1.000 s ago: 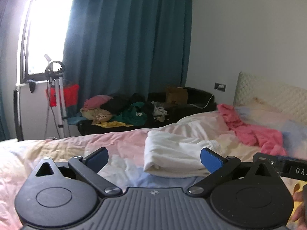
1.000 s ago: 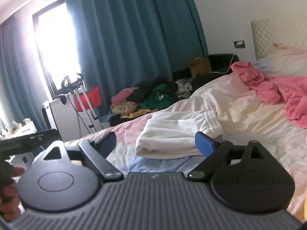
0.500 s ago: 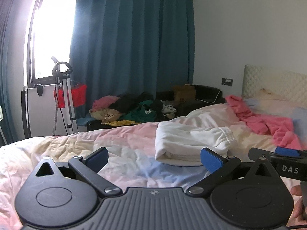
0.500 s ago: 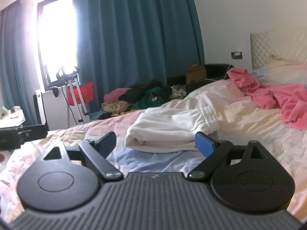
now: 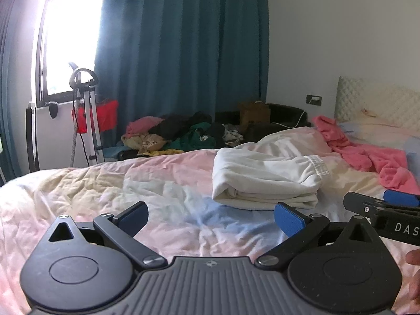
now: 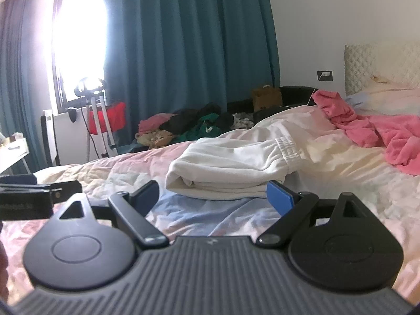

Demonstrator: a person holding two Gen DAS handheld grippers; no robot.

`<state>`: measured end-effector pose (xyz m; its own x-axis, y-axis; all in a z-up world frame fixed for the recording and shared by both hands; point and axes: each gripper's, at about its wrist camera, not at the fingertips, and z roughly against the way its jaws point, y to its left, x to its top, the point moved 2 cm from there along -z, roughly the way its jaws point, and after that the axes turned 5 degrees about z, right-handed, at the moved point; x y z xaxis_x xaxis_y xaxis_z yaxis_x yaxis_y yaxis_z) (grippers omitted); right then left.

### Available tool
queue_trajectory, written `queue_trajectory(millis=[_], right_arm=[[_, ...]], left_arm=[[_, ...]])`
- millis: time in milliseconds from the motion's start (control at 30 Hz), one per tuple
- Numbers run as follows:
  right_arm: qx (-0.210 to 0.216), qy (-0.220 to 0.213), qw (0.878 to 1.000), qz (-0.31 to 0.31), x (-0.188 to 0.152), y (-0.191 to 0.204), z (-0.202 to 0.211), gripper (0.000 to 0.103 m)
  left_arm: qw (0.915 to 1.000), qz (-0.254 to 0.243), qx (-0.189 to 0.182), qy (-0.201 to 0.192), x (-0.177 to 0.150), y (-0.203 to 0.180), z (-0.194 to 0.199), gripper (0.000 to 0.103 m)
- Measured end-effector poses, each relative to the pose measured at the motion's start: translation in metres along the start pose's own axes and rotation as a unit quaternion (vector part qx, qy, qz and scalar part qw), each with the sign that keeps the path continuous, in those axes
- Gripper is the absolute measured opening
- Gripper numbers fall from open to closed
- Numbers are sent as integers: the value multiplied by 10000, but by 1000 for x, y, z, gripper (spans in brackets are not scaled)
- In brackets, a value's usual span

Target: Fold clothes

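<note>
A folded white garment (image 5: 267, 178) lies on the bed, with its elastic waistband to the right; it also shows in the right wrist view (image 6: 231, 170). My left gripper (image 5: 210, 215) is open and empty, held low over the bedspread just short of and left of the garment. My right gripper (image 6: 212, 197) is open and empty, right in front of the garment's folded edge. The right gripper's tip shows at the right edge of the left wrist view (image 5: 383, 207), and the left gripper's tip at the left edge of the right wrist view (image 6: 39, 191).
A crumpled pink garment (image 5: 367, 155) lies on the bed (image 5: 105, 189) near the headboard (image 5: 378, 99). A pile of mixed clothes (image 5: 181, 136) sits beyond the bed below the blue curtain (image 5: 183, 52). A stand with a red bag (image 5: 89, 115) is by the window.
Both grippers have pulled back and levelled; the folded garment now sits further ahead and lies flat. Both stayed open and empty.
</note>
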<state>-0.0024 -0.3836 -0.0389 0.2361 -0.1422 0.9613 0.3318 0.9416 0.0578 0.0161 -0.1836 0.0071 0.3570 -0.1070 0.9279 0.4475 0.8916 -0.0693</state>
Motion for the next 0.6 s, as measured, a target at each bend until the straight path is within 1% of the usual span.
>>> queue_trajectory(millis=[267, 600], right_arm=[[-131, 96, 9998, -91, -2, -4, -2, 90], [-139, 137, 9998, -73, -2, -1, -3, 90]], left_arm=[[9999, 135, -9, -54, 2, 4, 4, 103], [9999, 79, 0, -87, 1, 3, 10, 103]])
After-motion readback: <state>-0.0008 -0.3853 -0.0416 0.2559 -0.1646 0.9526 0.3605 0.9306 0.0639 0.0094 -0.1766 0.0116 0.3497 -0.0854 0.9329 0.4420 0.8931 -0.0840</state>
